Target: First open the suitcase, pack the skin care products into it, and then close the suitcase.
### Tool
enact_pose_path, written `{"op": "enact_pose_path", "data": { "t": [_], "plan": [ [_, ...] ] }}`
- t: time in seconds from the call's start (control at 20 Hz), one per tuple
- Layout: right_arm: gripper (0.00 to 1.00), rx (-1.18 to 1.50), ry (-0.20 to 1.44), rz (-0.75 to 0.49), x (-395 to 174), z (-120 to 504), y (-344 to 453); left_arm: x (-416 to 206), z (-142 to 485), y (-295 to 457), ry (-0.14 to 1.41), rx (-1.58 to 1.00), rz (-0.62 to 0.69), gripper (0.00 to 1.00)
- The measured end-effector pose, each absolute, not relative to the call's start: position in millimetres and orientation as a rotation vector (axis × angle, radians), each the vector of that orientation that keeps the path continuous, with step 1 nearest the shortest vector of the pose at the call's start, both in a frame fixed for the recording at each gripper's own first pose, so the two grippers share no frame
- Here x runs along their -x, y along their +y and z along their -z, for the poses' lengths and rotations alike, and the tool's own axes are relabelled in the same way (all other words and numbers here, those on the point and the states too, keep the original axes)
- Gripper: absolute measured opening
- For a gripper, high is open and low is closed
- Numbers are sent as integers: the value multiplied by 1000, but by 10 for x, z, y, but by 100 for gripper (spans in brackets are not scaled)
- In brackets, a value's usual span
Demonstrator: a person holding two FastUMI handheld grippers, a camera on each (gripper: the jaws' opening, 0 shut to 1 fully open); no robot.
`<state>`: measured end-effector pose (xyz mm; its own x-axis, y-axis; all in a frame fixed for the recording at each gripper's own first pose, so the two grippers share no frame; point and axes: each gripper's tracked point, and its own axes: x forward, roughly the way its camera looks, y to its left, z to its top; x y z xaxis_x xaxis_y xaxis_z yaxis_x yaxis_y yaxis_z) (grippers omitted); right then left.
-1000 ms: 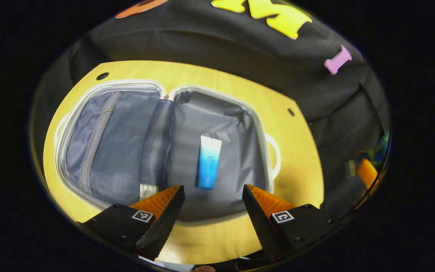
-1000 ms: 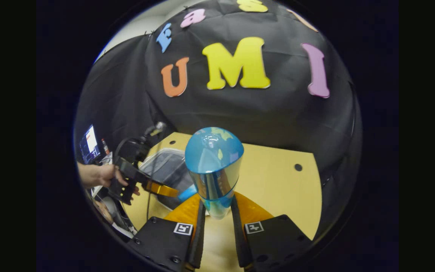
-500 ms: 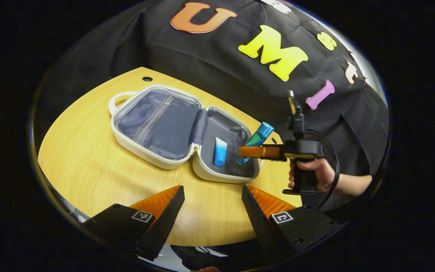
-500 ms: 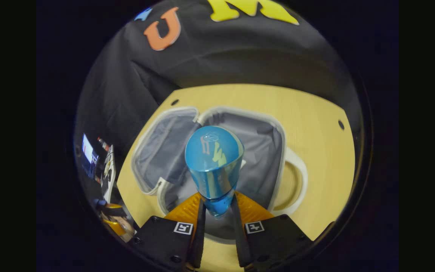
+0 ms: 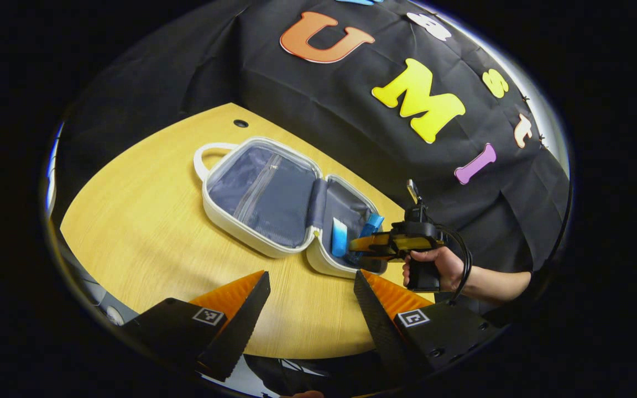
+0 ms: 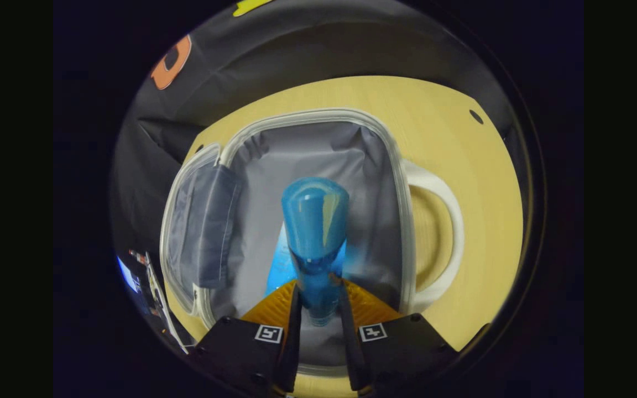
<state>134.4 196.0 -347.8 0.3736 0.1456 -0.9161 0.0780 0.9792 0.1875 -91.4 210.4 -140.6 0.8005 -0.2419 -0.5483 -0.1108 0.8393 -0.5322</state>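
A white suitcase [image 5: 224, 215] lies open on the wooden table, grey lining up. In the right gripper view its right half [image 6: 396, 166] lies right under me. My right gripper [image 6: 318, 301] is shut on a blue bottle [image 6: 314, 232], held low inside that half. In the left gripper view the right gripper [image 5: 371, 246] and the bottle [image 5: 372, 224] sit over the case's near corner. A blue-and-white tube [image 5: 339, 236] lies in the same half, and shows beside the bottle [image 6: 281, 265]. My left gripper [image 5: 310, 290] hangs open over the table's front, away from the case.
The wooden table [image 5: 141, 221] has bare room left of and in front of the case. A hand [image 5: 440, 265] holds the right gripper at the table's right edge. The case's white handle [image 6: 440, 221] sticks out to the right.
My right gripper has lowered the blue bottle into the suitcase's right half, next to the tube. My left gripper has drawn back a little farther from the case, still open.
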Motion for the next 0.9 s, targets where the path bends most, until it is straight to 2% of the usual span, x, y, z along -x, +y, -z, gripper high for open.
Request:
{"op": "enact_pose_path", "data": {
  "t": [0.15,0.2,0.25,0.35,0.4,0.65,0.8,0.85,0.9],
  "plan": [
    [31,-217,1217,-22,-1334,3550,1987,893,1349,2156,620,575,65,98],
    [33,-212,1225,-12,-1320,3567,1979,905,1370,2160,621,571,57,98],
    [30,-210,1219,-6,-1340,3567,1980,933,1380,2168,623,569,50,97],
    [34,-203,1222,3,-1339,3567,1977,963,1410,2189,633,568,34,98],
    [30,-203,1223,5,-1336,3564,1984,979,1421,2203,636,571,25,98],
    [43,-181,1175,-12,-1302,3417,1998,857,1485,2465,596,574,-48,98],
    [59,-142,1121,-62,-1218,3165,1950,745,1521,2752,546,589,-78,98],
    [68,-136,1093,-79,-1184,3054,1917,696,1504,2862,520,604,-81,98],
    [65,-135,1064,-102,-1139,2913,1896,644,1491,2990,500,624,-88,98]
  ]
}}
